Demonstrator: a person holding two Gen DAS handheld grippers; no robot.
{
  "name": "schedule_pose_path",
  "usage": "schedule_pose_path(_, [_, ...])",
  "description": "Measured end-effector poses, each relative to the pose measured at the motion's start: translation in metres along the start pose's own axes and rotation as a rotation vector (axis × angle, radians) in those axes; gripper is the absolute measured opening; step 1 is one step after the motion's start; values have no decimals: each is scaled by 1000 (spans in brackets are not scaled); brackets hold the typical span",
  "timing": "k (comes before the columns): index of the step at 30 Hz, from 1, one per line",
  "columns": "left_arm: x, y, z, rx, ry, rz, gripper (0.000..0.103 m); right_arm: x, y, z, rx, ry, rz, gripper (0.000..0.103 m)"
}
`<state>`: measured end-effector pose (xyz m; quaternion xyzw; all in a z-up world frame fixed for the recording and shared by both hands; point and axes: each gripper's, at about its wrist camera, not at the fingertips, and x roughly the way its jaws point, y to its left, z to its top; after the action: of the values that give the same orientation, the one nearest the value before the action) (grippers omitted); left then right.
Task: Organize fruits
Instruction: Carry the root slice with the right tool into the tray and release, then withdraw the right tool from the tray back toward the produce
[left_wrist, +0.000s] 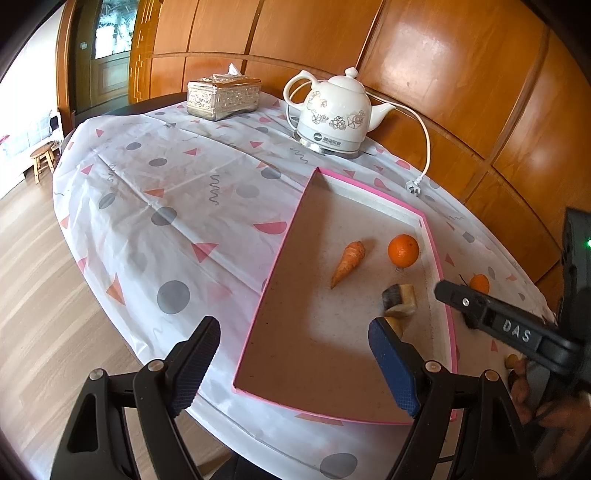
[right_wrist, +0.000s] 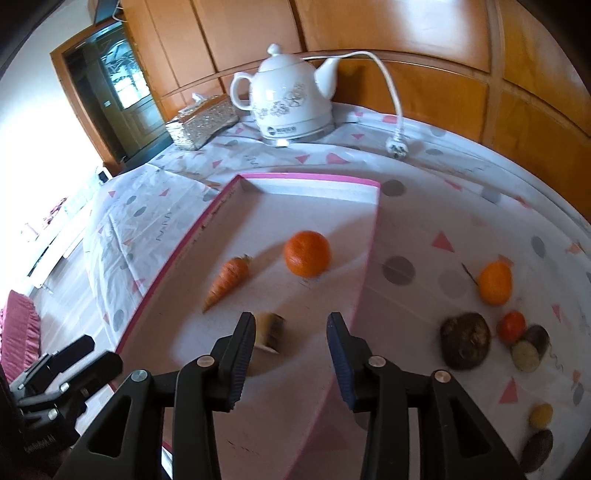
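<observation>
A shallow pink-rimmed tray (right_wrist: 369, 236) is lying on a round table (left_wrist: 147, 206) covered with a patterned white cloth, set toward the table's right side as the left wrist camera shows it. Three things are sitting inside the tray: a carrot (right_wrist: 227, 282) near the middle of the floor, an orange (right_wrist: 307, 253) beside it close to the right wall, and a short cut piece of pale root with a dark end (right_wrist: 271, 332) nearer the front, a little apart from both.

The right gripper (right_wrist: 291, 332) is hanging over the front part of the tray with its jaws parted and nothing between them; the cut root piece is lying just beyond its left finger (right_wrist: 243, 343), and the pads are not pressing on it. The left gripper (left_wrist: 291, 343) is hovering over the tray's near left wall, its jaws standing wide apart and empty.

Outside the tray, on the cloth off its right wall, more produce is waiting: a second orange (right_wrist: 495, 282), a brown round root (right_wrist: 466, 340), a small red fruit (right_wrist: 512, 326), a halved dark vegetable (right_wrist: 530, 349), and near the table's front edge a small yellow fruit (right_wrist: 541, 413) beside a dark oval one (right_wrist: 539, 446).

At the far edge of the table a white kettle (left_wrist: 332, 110) is standing on its base, its unplugged cord (left_wrist: 421, 147) trailing across the cloth, with a silver tissue box (left_wrist: 223, 98) to its left.
</observation>
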<state>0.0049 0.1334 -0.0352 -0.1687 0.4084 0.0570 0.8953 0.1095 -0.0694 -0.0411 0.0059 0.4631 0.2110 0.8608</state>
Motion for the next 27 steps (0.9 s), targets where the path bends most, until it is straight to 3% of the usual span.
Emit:
schedule_pose_path(18, [-5, -16, -2, 61, -12, -18, 83, -69, -48, -58, 119, -136, -231, 43])
schedule_pose_path(27, [-6, -24, -5, 86, -10, -29, 85, -97, -105, -101, 295, -142, -347, 43])
